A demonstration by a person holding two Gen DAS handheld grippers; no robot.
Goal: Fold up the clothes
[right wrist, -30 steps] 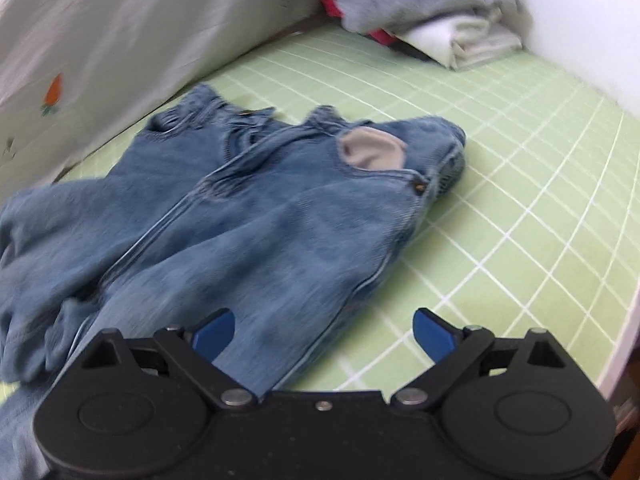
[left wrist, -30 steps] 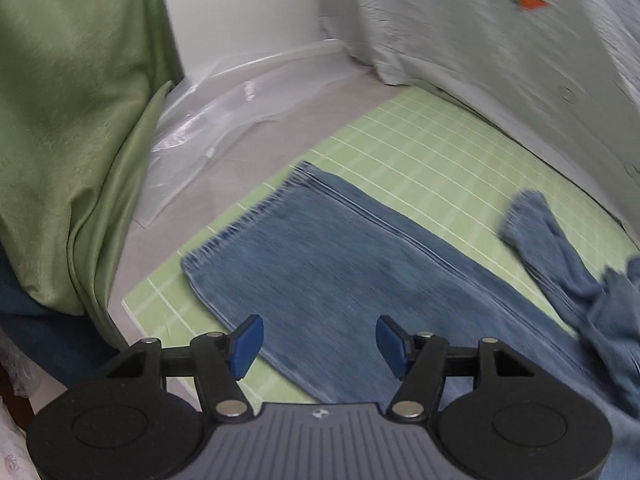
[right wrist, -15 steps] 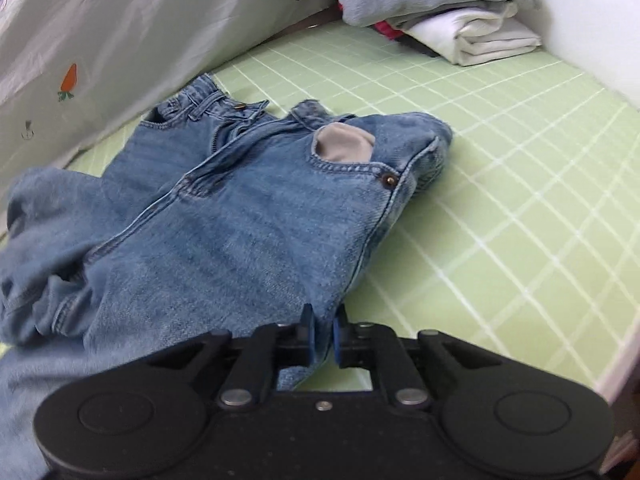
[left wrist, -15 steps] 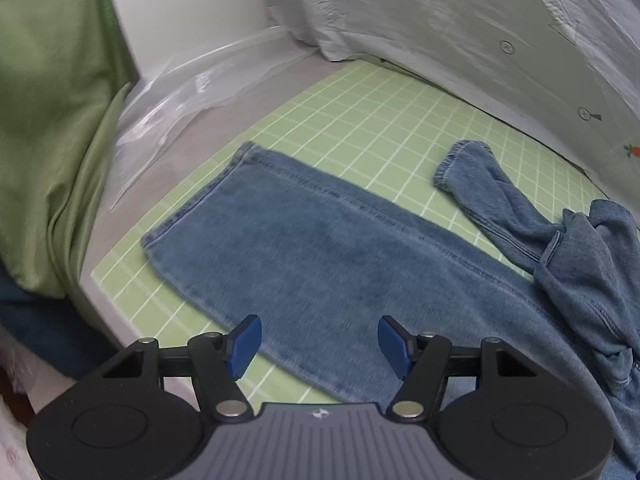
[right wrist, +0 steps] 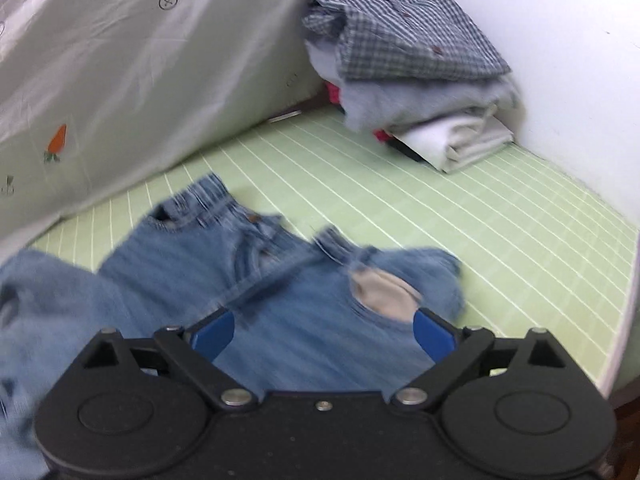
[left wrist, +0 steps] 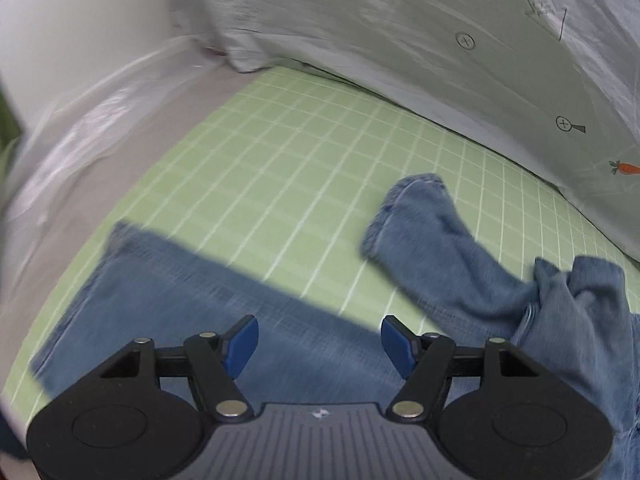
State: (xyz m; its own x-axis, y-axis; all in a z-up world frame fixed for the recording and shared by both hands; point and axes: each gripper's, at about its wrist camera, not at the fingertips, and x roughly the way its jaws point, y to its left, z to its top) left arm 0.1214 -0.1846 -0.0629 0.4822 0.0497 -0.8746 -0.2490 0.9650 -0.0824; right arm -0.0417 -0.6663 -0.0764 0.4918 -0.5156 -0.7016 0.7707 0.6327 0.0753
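Here, one pair of blue denim jeans (right wrist: pixel 288 312) lies on one green gridded mat (left wrist: pixel 304 184); the left gripper (left wrist: pixel 318 344) and right gripper (right wrist: pixel 324 332), both opening wider, grasp nothing; no legible writing.

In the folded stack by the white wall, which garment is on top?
The blue checked shirt tops the stack; unlike the plain pale-blue garment under it and the white one at the bottom, it is patterned.

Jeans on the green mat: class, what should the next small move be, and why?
Probably bring the left gripper, jaws opening and empty, to the bunched leg. It lies crooked, apart from the flat leg, so the jeans cannot fold neatly yet.
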